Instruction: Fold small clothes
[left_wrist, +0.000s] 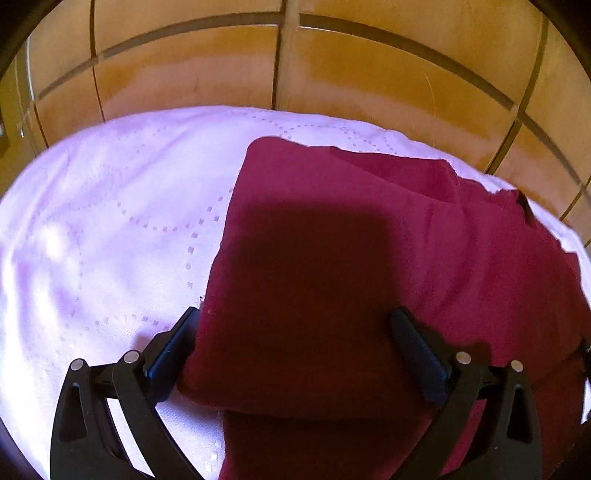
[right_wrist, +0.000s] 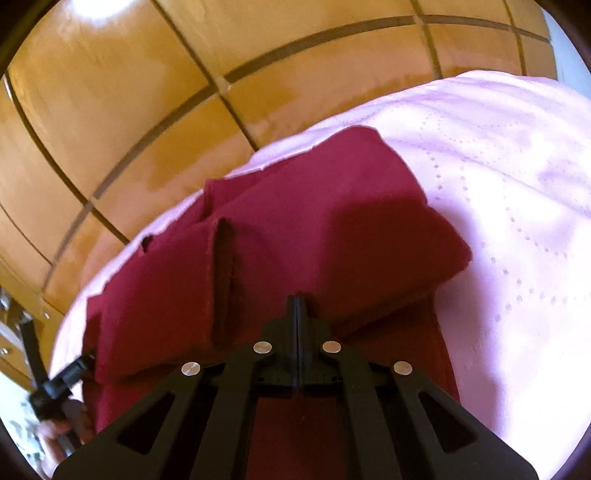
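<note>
- A dark red folded cloth garment (left_wrist: 332, 258) lies on a pale pink quilted cover (left_wrist: 110, 229) over a table, near its far edge.
- The left tool (left_wrist: 295, 350) hangs above it, jaws spread wide, gripping nothing.
- The right tool (right_wrist: 297, 306) is closed, empty, over the garment's near part.

A dark red cloth (right_wrist: 295, 229) lies folded on a light pink bed cover (right_wrist: 517, 221). The right gripper (right_wrist: 298, 301) is over the cloth, and its two black fingers are pressed tight together. I cannot tell if any cloth is pinched between them. Behind the bed stand shiny wooden doors (right_wrist: 129, 110). In the bottom left corner, a blurry hand (right_wrist: 61, 430) holds something black.
</note>
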